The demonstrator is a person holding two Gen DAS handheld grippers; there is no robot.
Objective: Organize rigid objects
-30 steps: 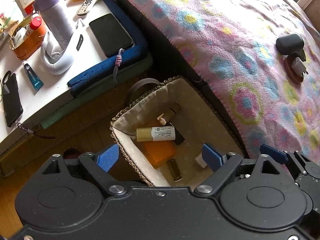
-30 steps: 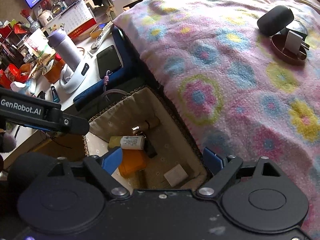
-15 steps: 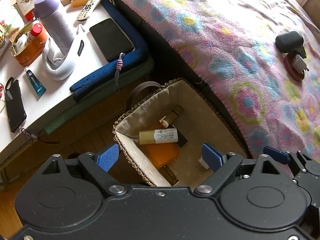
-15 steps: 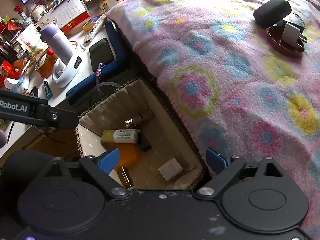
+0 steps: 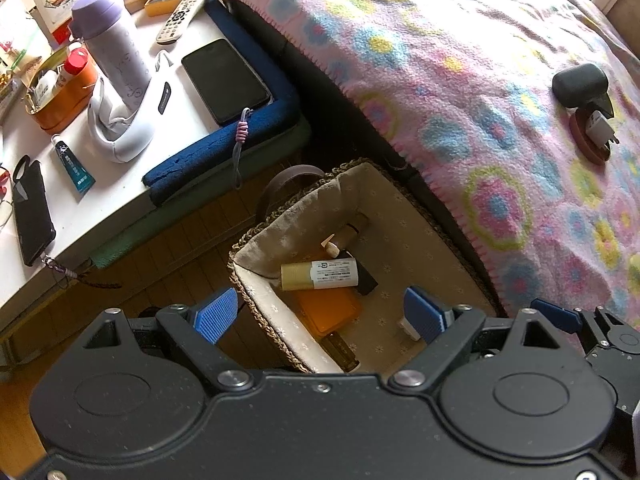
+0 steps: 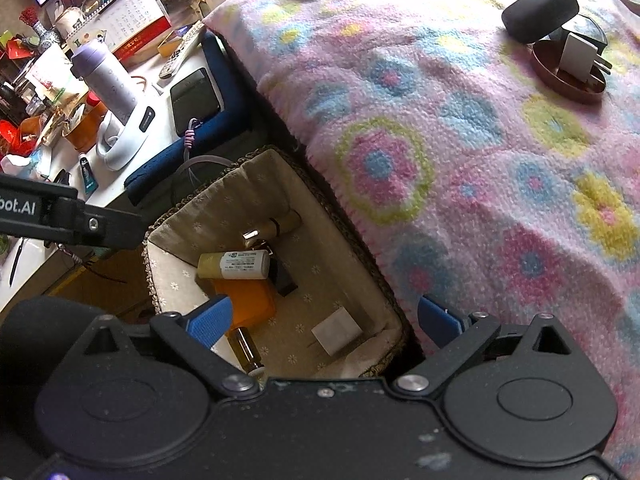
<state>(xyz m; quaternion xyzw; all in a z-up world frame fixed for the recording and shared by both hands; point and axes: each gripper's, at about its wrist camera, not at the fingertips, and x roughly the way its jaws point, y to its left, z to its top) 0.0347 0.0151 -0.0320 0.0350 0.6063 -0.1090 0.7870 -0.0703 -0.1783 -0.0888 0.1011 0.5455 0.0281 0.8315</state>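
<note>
"bot.AI" was the only readable writing, on the left gripper [image 5: 320,314] body in the right wrist view; both it and the right gripper [image 6: 324,318] had fingers spread, holding nothing. Lined wicker basket [image 6: 192,208] sat on the floor against the bed edge, holding one white-labelled tube [image 6: 234,265], one orange case [image 6: 248,300], one white block [image 6: 336,330]. Near the blanket's [image 6: 440,160] right edge: one black case [image 6: 540,10], one white plug [image 6: 576,58] in a brown dish [image 6: 568,86].

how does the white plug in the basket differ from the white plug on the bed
The basket plug lies flat on the basket's fabric lining, prongs hard to see. The bed plug leans in a brown dish, prongs sticking out, beside a black case. Both are small white blocks; neither is gripped.
</note>
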